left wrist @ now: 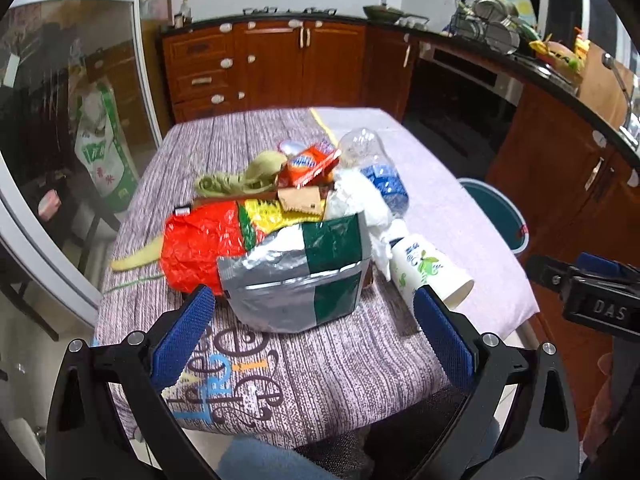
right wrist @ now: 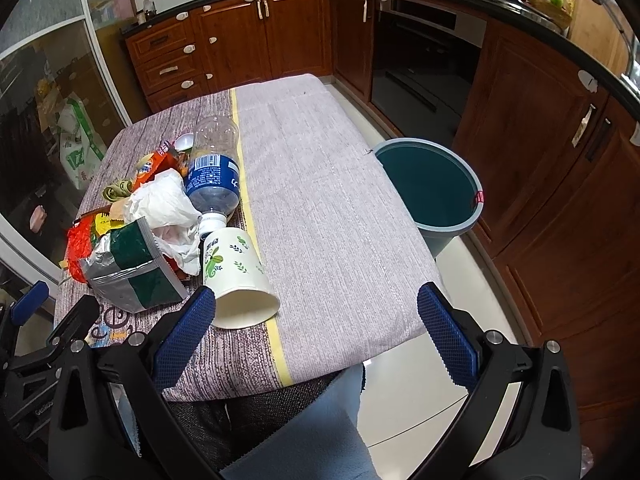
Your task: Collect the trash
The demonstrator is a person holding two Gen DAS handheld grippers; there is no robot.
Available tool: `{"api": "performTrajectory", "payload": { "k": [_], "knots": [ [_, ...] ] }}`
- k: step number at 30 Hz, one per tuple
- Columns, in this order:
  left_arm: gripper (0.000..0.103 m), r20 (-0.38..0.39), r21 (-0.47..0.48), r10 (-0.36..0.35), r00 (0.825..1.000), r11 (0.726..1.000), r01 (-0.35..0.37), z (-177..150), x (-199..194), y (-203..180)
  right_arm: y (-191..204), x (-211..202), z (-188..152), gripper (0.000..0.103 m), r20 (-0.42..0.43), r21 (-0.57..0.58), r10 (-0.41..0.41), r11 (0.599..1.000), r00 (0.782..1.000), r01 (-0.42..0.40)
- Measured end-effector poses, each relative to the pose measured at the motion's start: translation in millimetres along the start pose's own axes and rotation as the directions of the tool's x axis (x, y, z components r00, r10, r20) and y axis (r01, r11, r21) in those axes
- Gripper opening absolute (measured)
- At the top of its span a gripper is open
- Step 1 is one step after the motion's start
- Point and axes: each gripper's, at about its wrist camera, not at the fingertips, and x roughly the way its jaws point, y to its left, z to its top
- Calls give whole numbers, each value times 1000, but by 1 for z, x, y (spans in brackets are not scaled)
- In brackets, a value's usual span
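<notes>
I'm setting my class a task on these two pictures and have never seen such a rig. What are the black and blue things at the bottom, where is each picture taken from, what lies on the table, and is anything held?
A person holds one hand tool in each hand. Each ends in a two-finger claw with blue pads, and a camera on each tool looks forward along them. One picture comes from the left claw, the other from the right claw. Both are open and hold nothing. On the table lies trash: a foil bag, a red wrapper, a paper cup, a plastic bottle and crumpled white plastic. A bin stands on the floor beside the table.
</notes>
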Motion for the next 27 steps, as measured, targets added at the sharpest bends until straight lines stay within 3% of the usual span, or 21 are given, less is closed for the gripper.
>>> {"api": "performTrajectory", "payload": {
  "k": [27],
  "knots": [
    [99, -5, -6, 15, 1000, 1000, -15, 15, 11, 17, 5, 8, 1, 97, -19, -25, -12, 1000, 1000, 12]
  ]
}}
